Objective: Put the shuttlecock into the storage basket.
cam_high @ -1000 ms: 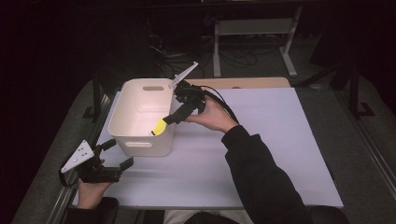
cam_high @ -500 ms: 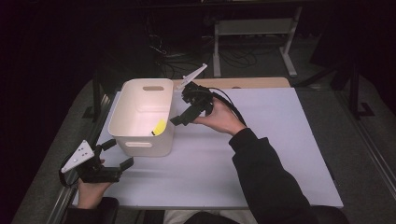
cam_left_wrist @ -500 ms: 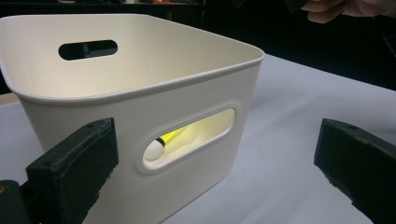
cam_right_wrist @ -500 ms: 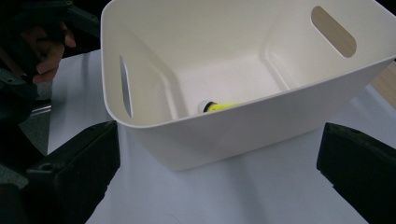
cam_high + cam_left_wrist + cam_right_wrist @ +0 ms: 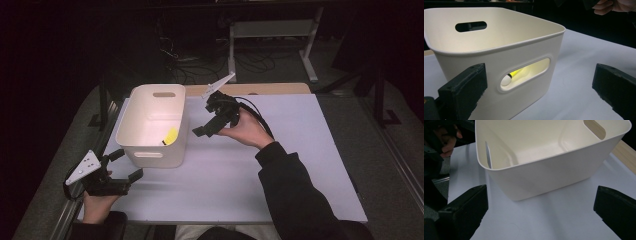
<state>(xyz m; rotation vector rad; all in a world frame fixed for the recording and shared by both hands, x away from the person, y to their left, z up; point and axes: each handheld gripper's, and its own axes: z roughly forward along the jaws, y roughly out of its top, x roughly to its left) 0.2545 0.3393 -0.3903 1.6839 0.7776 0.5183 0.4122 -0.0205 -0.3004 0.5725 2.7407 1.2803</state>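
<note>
Bin [image 5: 152,122]: a white plastic tub with slot handles in its short walls, standing upright on the pale sheet [image 5: 280,165] that covers the table, toward the sheet's left rear.
Marker [image 5: 171,136]: a yellow pen-like thing with a pale tip lies inside the bin, low against the near right part of the floor (in the left gripper view it glows through the near handle slot [image 5: 525,73], tip toward the slot's left end).
Right gripper [image 5: 206,129]: held by the right hand [image 5: 247,131] just to the right of the bin, above the sheet, pointing down and left at the bin's right wall; it touches nothing.
Right jaws: spread wide with nothing between them; in the right gripper view they frame the bin's outer wall and part of its bare floor.
Left gripper [image 5: 126,165]: held low at the sheet's near left corner by the left hand [image 5: 97,205], just in front of the bin's near wall and apart from it.
Left jaws: parted wide and empty (the bin's near wall and slot sit between them only in line of sight).
Wooden edge [image 5: 265,89]: a strip of table top shows behind the sheet.
Background: dark floor, cables and a pale metal frame [image 5: 272,30] beyond the table.
</note>
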